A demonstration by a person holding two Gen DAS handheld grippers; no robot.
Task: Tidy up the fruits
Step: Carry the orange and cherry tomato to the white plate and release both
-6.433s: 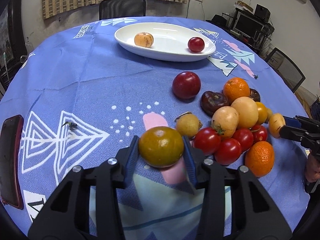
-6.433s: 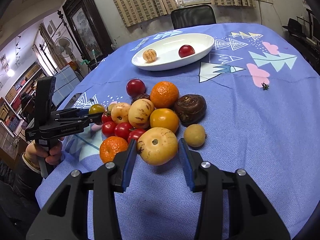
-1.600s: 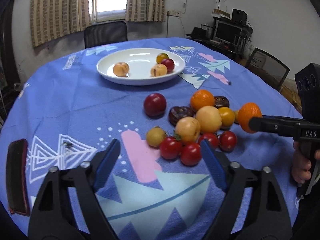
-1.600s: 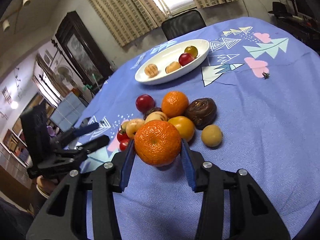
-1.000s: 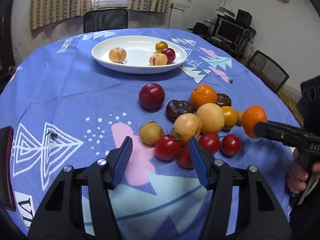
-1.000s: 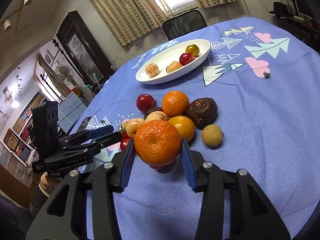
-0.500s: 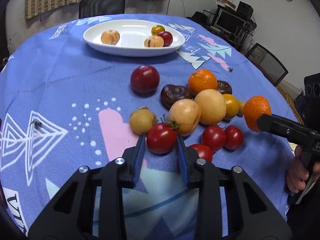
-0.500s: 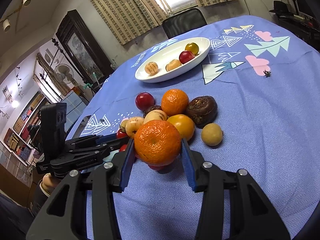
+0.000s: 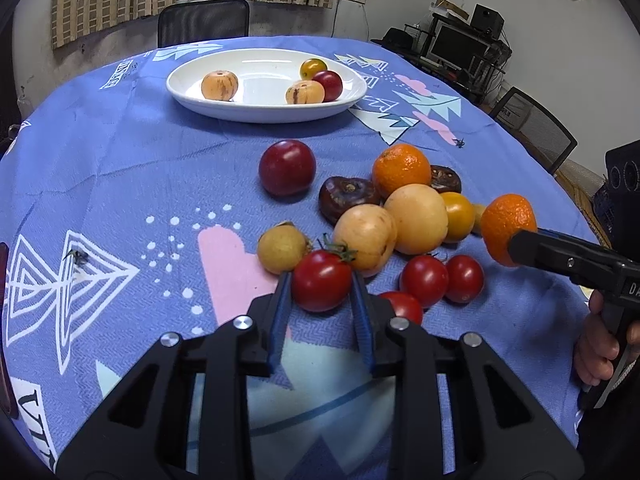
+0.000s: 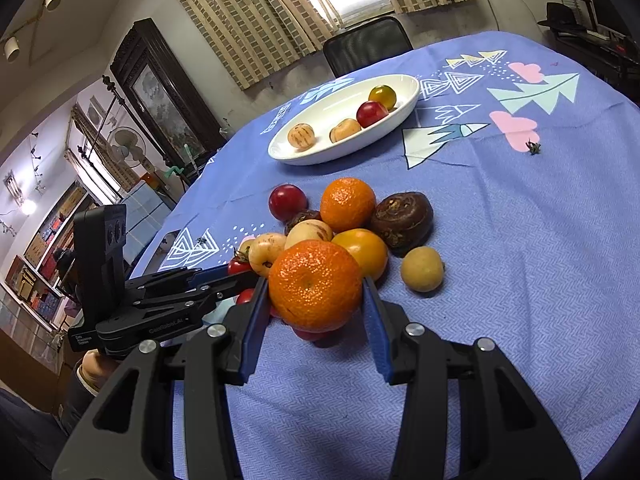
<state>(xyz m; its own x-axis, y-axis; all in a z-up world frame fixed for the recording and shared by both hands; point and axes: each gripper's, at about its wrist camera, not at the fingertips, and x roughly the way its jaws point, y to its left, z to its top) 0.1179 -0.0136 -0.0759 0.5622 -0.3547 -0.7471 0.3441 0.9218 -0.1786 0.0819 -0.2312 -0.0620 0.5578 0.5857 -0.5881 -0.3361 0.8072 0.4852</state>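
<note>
The left tongs [image 9: 322, 286] are clamped on a red tomato [image 9: 321, 280] at the near edge of the fruit pile. The right tongs [image 10: 315, 286] grip an orange [image 10: 315, 284] above that pile. Beyond both, the white plate [image 9: 264, 114] holds four small fruits.

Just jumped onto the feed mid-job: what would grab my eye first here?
The heap of red, yellow and orange fruit piled mid-table on the blue patterned tablecloth. The left tool is closed on a red cherry tomato at the heap's near edge, while the right tool holds a bright orange mandarin. Behind sits a white oval plate already carrying four small fruits.
</note>
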